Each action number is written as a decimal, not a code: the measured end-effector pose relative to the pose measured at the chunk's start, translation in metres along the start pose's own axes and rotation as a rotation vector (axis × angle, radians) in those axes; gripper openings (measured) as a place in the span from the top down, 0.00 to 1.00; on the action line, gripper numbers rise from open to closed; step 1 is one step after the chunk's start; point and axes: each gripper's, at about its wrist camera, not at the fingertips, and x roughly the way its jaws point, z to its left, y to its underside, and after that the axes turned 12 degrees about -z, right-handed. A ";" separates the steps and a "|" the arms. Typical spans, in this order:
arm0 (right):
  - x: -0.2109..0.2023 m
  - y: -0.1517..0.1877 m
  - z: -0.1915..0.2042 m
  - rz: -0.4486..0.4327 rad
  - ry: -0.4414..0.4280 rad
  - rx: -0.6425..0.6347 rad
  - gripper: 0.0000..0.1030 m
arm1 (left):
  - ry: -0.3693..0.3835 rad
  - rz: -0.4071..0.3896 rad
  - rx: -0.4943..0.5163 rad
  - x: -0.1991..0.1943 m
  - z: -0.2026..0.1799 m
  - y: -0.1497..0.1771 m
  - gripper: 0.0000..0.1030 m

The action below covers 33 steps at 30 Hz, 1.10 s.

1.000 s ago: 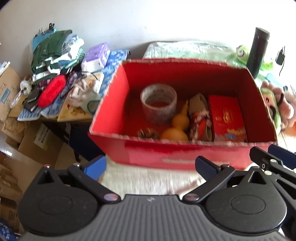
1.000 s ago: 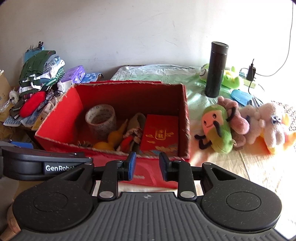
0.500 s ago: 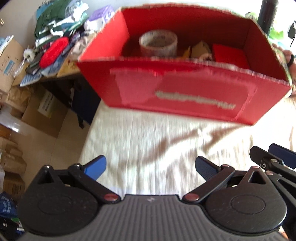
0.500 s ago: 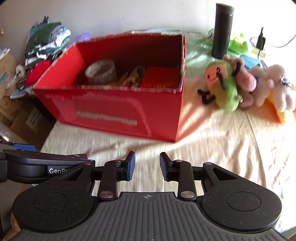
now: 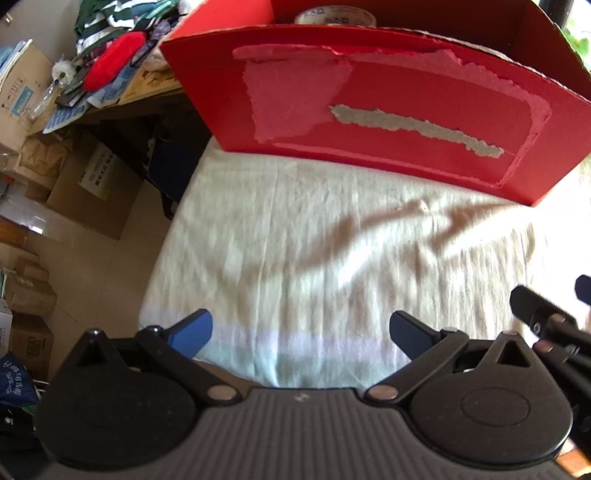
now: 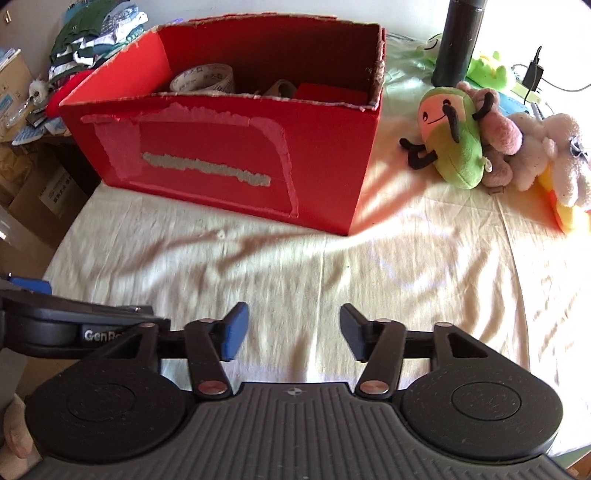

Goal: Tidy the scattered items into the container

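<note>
A red cardboard box [image 6: 236,155] [image 5: 388,122] with torn tape marks stands on the cream sheet. Inside it I see a tape roll [image 6: 203,79] [image 5: 334,16], a red packet [image 6: 328,92] and other items, mostly hidden by the front wall. My left gripper [image 5: 299,330] is open over bare sheet in front of the box, nothing between its fingers. My right gripper [image 6: 291,332] also hovers over bare sheet, its jaws opening with nothing between them. To the right of the box lie a green plush toy [image 6: 448,142] and pink and white plush toys [image 6: 535,151].
A black flask [image 6: 458,40] stands behind the plush toys, near a charger and cable [image 6: 533,72]. Left of the bed a low table holds piled clothes [image 6: 92,40] and a red pouch [image 5: 112,59]. Cardboard boxes [image 5: 92,181] sit on the floor beyond the bed's left edge.
Both grippers sank and tipped downward, so the box slid up in both views and its inside is mostly hidden. The right gripper's jaws spread wide; the left stayed open.
</note>
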 end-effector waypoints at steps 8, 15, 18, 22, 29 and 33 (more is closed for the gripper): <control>0.004 -0.020 0.011 -0.027 0.029 0.017 0.26 | 0.008 -0.034 -0.013 0.002 0.021 -0.015 0.01; 0.001 -0.047 0.024 -0.060 0.031 0.022 0.26 | 0.037 -0.094 0.003 -0.008 0.040 -0.049 0.01; -0.003 -0.059 0.030 -0.074 0.043 0.029 0.27 | 0.058 -0.111 0.016 -0.010 0.044 -0.063 0.01; -0.006 -0.073 0.031 -0.080 0.052 0.064 0.27 | 0.088 -0.142 0.032 -0.014 0.050 -0.079 0.01; -0.010 -0.090 0.036 -0.131 0.094 0.097 0.27 | 0.149 -0.186 0.064 -0.016 0.056 -0.104 0.01; -0.009 -0.100 0.033 -0.152 0.123 0.128 0.27 | 0.167 -0.205 0.102 -0.018 0.053 -0.115 0.01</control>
